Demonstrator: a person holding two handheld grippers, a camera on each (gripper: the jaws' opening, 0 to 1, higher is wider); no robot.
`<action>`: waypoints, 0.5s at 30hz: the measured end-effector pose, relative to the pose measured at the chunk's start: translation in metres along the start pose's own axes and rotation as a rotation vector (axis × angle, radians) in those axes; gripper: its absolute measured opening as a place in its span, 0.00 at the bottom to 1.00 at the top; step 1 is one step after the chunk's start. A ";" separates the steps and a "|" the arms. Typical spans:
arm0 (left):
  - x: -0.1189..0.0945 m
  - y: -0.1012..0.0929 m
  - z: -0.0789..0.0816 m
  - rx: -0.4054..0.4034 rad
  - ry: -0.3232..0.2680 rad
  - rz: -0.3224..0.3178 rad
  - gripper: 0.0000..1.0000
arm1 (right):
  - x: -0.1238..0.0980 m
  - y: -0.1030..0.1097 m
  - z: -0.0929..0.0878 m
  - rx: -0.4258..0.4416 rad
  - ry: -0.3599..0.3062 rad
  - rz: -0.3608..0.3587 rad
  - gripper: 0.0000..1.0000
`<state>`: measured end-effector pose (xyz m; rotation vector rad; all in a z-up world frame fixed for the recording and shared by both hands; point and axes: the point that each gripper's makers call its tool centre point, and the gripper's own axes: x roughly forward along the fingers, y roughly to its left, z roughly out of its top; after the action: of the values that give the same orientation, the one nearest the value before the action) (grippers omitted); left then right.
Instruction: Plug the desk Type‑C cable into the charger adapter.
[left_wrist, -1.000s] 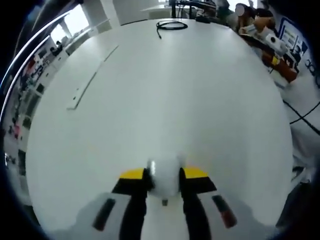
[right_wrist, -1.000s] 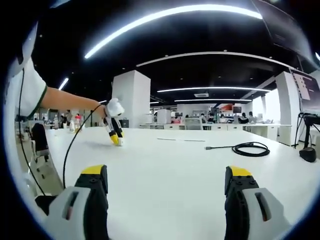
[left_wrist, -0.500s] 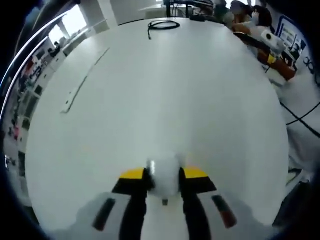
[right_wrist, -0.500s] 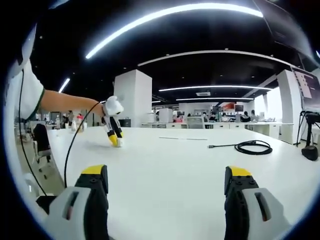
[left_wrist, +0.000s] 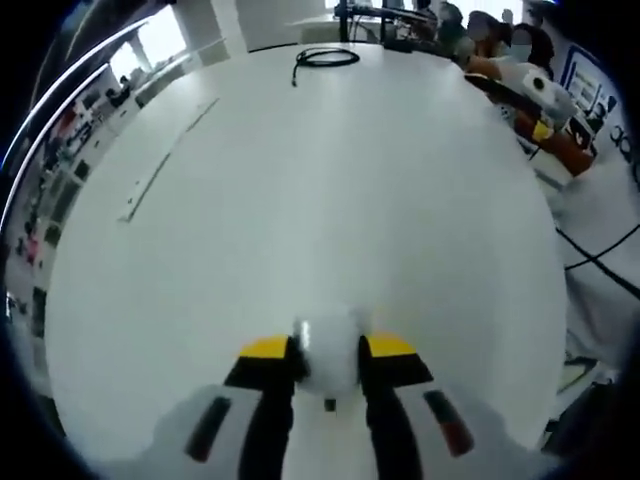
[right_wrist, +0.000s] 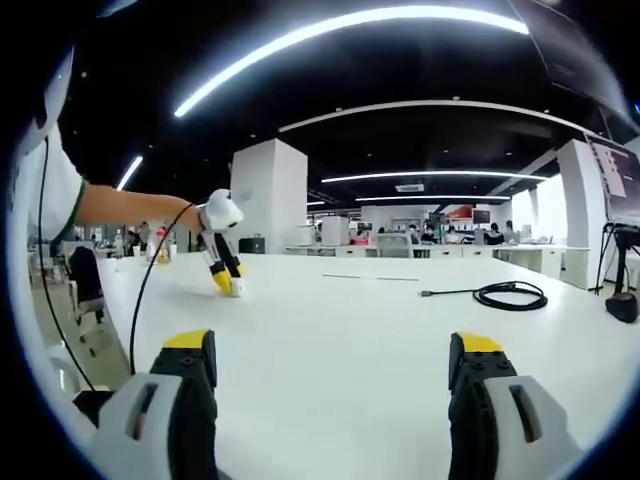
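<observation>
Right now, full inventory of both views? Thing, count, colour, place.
Charger adapter: 1, white, clamped between the left tongs' jaws, on the table.
Cable: 1, black, coiled on the far part of the table, one end trailing out; also at the top of the left gripper view.
Table: 1, white, under everything.
Thin strip: 1, pale, flat on the table.
Left tongs: 1, yellow-tipped black jaws, shut on the adapter; seen from the right gripper view too.
Right tongs: 1, same colours, jaws wide apart, holding nothing.

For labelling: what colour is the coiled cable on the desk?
Black; the coiled cable shows best in the right gripper view.
</observation>
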<state>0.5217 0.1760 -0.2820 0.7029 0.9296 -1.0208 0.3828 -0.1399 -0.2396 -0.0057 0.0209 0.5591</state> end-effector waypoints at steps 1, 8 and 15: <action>0.000 -0.002 0.000 -0.001 -0.001 0.002 0.25 | 0.000 0.000 0.000 0.001 0.000 0.001 0.98; 0.000 -0.023 0.004 0.028 0.000 -0.014 0.25 | 0.000 0.000 0.002 -0.005 -0.004 0.001 0.98; 0.000 -0.033 0.005 0.045 -0.005 -0.026 0.25 | -0.002 -0.004 0.007 -0.014 -0.016 -0.025 0.98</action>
<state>0.4932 0.1596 -0.2821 0.7272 0.9160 -1.0690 0.3835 -0.1442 -0.2327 -0.0151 0.0011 0.5339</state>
